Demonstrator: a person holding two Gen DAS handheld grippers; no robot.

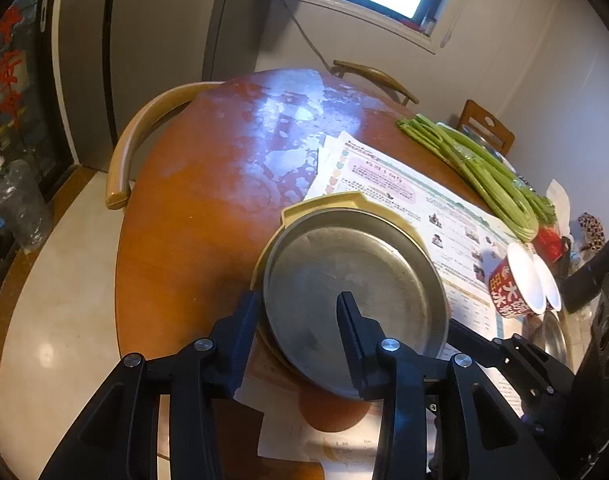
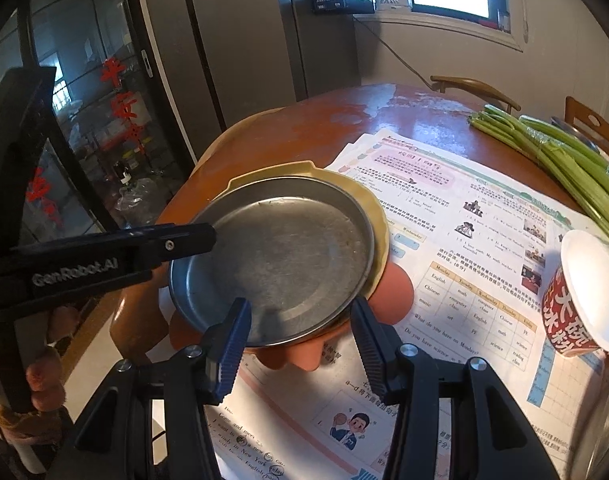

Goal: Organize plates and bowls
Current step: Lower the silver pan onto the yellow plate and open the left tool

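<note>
A round steel plate point(image 1: 356, 288) point(image 2: 280, 256) rests on a yellow plate point(image 1: 344, 202) point(image 2: 378, 216), which sits on an orange plate point(image 2: 392, 296) on the table. My left gripper point(image 1: 300, 312) is open, its jaws straddling the steel plate's near-left rim; in the right wrist view its finger point(image 2: 176, 240) reaches over that rim from the left. My right gripper point(image 2: 300, 328) is open, jaws either side of the stack's near edge, holding nothing. A red paper bowl point(image 1: 516, 284) point(image 2: 580, 300) lies tilted at the right.
Printed worksheets point(image 2: 464, 220) cover the round wooden table point(image 1: 208, 216). Green celery stalks point(image 1: 484, 172) point(image 2: 564, 152) lie at the back right. A steel bowl point(image 1: 552, 336) sits past the red bowl. Wooden chairs point(image 1: 132, 140) ring the table. A dark bottle point(image 1: 596, 264) stands far right.
</note>
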